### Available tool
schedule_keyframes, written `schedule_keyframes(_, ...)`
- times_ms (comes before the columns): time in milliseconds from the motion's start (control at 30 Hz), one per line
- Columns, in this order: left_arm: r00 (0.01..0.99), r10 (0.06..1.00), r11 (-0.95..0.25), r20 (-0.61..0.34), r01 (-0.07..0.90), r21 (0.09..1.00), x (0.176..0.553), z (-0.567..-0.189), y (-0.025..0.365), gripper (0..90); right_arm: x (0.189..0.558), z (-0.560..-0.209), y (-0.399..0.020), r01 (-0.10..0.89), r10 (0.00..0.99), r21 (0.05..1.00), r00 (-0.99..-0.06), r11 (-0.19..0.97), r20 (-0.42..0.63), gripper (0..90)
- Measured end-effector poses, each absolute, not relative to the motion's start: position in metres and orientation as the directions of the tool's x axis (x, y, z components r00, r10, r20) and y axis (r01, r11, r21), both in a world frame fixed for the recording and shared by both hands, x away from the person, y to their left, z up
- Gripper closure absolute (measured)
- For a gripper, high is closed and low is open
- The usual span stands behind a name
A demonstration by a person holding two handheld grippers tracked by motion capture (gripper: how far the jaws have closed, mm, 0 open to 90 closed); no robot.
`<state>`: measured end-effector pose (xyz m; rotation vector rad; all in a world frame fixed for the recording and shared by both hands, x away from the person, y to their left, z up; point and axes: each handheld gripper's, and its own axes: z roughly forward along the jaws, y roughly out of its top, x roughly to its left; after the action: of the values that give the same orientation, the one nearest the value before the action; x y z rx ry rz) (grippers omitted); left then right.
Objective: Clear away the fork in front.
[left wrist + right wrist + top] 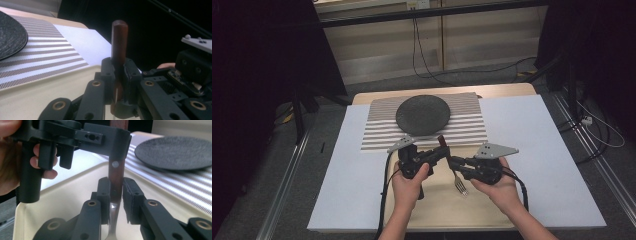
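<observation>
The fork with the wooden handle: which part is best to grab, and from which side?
Best the brown wooden handle of the fork, from its flat sides: it is straight and thick enough for pads to clamp. Both grippers do so now, the left gripper higher up, the right gripper just below near the rivet. The fork hangs upright, tines down over the cream tray; its thin metal neck would probably slip.

The fork (458, 181) has a smooth reddish wooden handle and shiny metal tines, the plate (422, 114) looks matt and rough (dark, speckled), the tray (447, 210) smooth plastic.
</observation>
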<state>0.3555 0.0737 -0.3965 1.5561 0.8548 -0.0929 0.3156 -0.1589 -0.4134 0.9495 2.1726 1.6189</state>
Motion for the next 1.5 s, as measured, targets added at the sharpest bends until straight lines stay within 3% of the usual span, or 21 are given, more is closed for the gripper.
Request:
schedule_keyframes(267,0.724,0.476,0.036,-0.5,0.552,0.833,0.356,-0.39,0.081,81.0,0.313,-0.414,-0.161,0.325,0.636,0.928,-0.758,0.181,0.142,66.8)
schedule_keyframes(467,0.71,0.484,0.033,-0.511,0.569,0.822,0.358,-0.386,0.096,81.0,0.313,-0.418,-0.17,0.322,0.671,0.929,-0.732,0.184,0.121,47.9)
schedule_keyframes(500,0.708,0.492,0.022,-0.507,0.572,0.82,0.358,-0.385,0.1,81.0,0.314,-0.419,-0.174,0.329,0.689,0.925,-0.716,0.191,0.113,39.8)
schedule_keyframes(833,0.696,0.508,-0.025,-0.508,0.601,0.799,0.359,-0.378,0.125,81.0,0.314,-0.424,-0.189,0.356,0.73,0.916,-0.674,0.184,0.115,20.7)
schedule_keyframes(1500,0.656,0.55,-0.081,-0.517,0.658,0.749,0.361,-0.382,0.17,80.9,0.307,-0.426,-0.211,0.352,0.75,0.917,-0.654,0.189,0.097,17.1)
